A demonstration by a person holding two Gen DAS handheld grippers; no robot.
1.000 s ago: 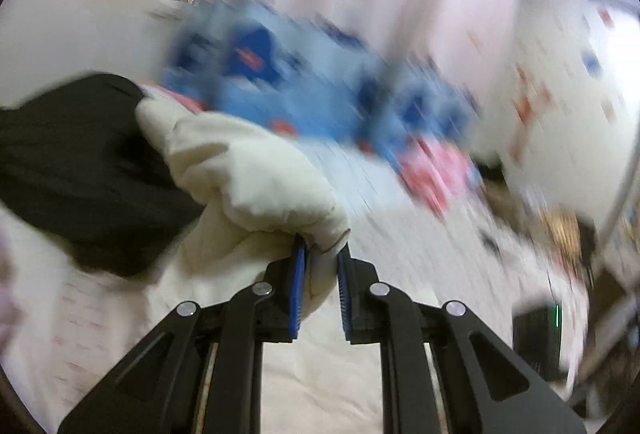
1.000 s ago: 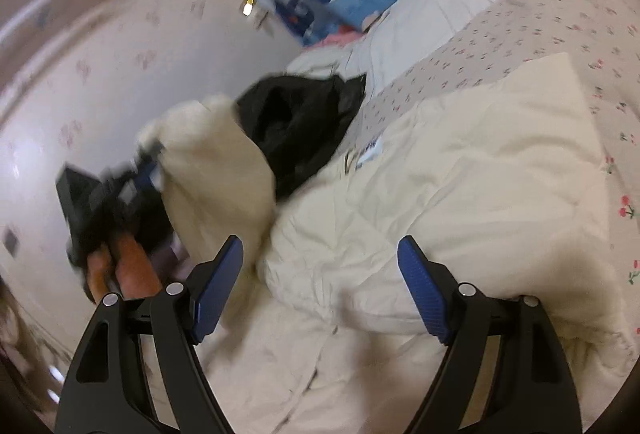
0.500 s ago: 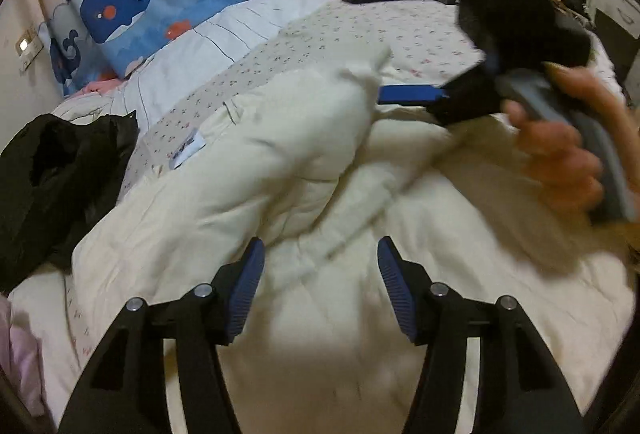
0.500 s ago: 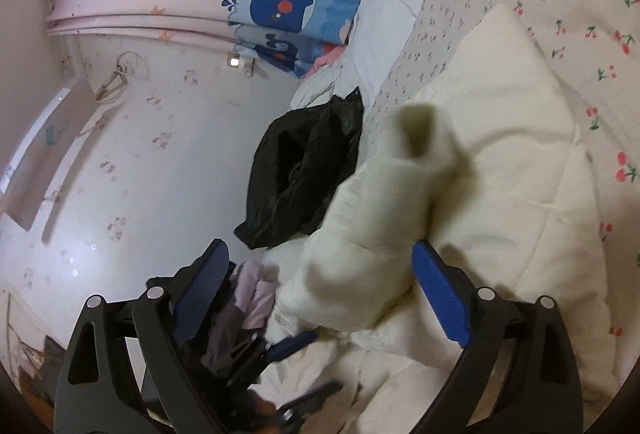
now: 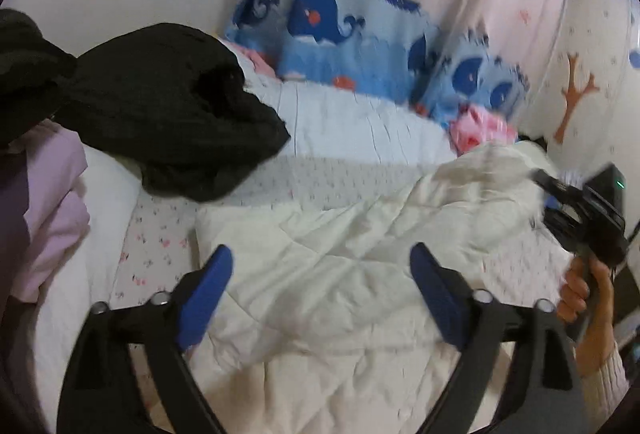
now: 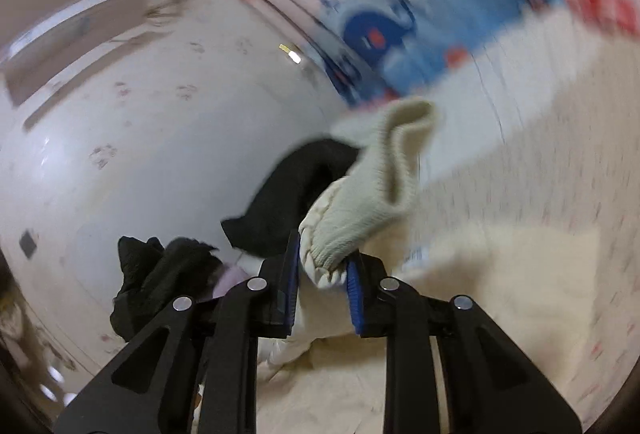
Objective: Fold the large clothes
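My left gripper point(image 5: 320, 274) hung with jaws spread wide, nothing between its pads. My right gripper point(image 6: 323, 270) was clamped down, jaws nearly together. My right hand point(image 5: 586, 294) gripped its handle, fingers wrapped round.

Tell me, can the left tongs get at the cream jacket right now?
Probably yes. The left tongs are open and hang just above the cream jacket, with nothing between them; the black garment lies off to the side.
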